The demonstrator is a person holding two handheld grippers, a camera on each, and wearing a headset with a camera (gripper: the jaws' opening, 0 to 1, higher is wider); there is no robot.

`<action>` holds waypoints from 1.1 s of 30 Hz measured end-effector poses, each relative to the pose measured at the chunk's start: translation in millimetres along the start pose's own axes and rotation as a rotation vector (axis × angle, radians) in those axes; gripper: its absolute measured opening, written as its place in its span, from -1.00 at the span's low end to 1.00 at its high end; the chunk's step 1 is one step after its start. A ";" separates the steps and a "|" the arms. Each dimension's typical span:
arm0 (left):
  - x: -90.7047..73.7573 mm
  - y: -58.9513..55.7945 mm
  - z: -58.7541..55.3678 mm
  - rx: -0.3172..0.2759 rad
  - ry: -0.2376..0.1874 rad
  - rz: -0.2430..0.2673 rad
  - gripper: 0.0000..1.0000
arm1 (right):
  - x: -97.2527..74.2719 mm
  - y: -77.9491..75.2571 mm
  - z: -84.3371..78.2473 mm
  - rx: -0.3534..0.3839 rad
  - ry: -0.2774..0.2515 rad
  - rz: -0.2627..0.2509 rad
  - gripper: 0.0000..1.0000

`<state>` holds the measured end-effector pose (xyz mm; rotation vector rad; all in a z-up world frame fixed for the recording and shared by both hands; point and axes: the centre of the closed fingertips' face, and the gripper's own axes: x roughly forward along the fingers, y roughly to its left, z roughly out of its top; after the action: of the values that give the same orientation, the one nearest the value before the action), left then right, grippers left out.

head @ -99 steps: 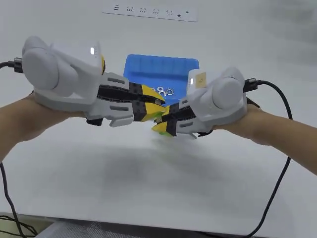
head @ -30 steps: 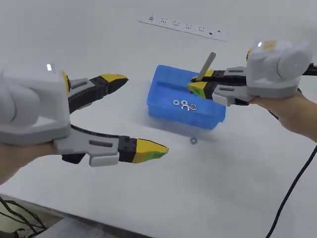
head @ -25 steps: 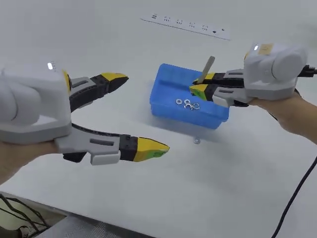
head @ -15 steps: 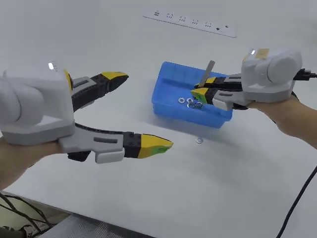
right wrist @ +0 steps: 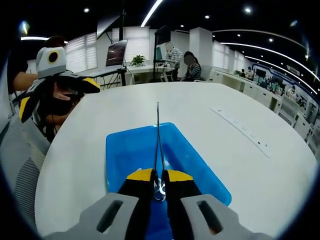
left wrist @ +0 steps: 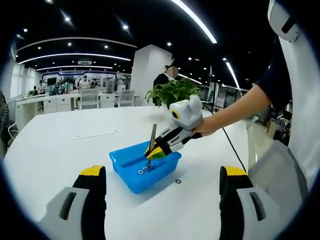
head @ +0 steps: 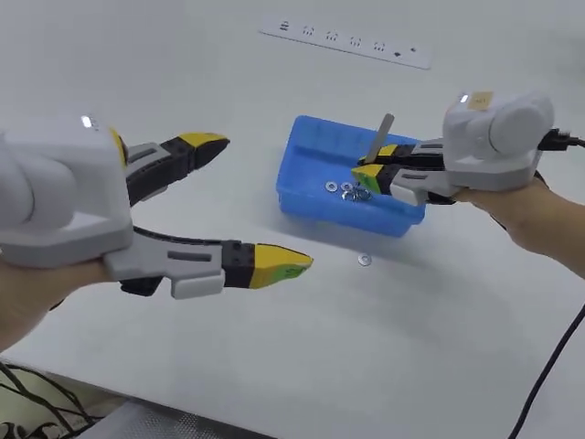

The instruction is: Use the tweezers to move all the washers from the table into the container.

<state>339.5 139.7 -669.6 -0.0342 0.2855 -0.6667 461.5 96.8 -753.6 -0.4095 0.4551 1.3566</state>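
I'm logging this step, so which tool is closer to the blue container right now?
Right. The right tool is over the blue container, shut on the tweezers. The left tool hangs open beside the container, apart from it, toward the person.

Handheld pair: left gripper (head: 254, 203), right gripper (head: 366, 171). White housings, black jaws, yellow tips. Black cable (head: 559, 139) at rear.

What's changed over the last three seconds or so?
The two tongs, which met tip to tip before the blue container, have parted. The left tongs opened wide and drew back left; the right tongs, shut on the tweezers, went over the container and dipped towards the washers inside. Unchanged: one washer lies on the table in front.
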 end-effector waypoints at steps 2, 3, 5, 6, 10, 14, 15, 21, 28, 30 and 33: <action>0.7 -0.4 0.7 -0.007 -0.006 0.002 0.99 | -2.1 1.2 3.1 -0.002 -0.004 0.002 -0.82; 1.5 0.0 1.0 -0.011 -0.010 0.005 0.99 | -3.0 1.6 4.2 -0.008 -0.004 0.002 -0.83; 5.7 4.5 0.0 -0.028 -0.020 0.018 0.99 | -5.2 3.0 7.3 -0.009 -0.008 0.005 -0.83; 7.6 7.7 -0.7 -0.039 -0.022 0.030 0.99 | -6.1 3.6 8.6 -0.011 -0.010 0.004 -0.83; 18.7 20.0 10.1 -0.058 -0.059 0.042 0.90 | -9.4 7.0 15.9 -0.043 -0.013 0.007 -0.83; 37.5 23.3 31.4 -0.028 -0.102 -0.022 0.65 | -11.2 10.3 24.1 -0.058 -0.025 0.012 -0.83; 42.9 25.0 32.2 -0.043 -0.101 -0.039 0.54 | -11.0 11.5 25.8 -0.059 -0.028 0.015 -0.83; 73.7 24.0 48.1 -0.036 -0.111 -0.108 0.24 | -8.8 23.2 31.7 -0.098 -0.024 0.039 -0.83; 94.0 11.3 59.5 0.050 -0.098 -0.216 -0.22 | -8.0 27.5 33.0 -0.134 -0.015 0.061 -0.83; 96.3 10.9 60.8 0.057 -0.094 -0.234 -0.30 | -8.1 28.7 32.5 -0.150 -0.009 0.068 -0.83; 97.6 11.4 60.0 0.079 -0.082 -0.260 -0.42 | -8.0 29.9 32.0 -0.163 -0.004 0.076 -0.83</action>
<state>435.7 85.2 -637.8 -0.0233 0.1772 -0.9325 433.2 112.2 -722.8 -0.5269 0.3608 1.4739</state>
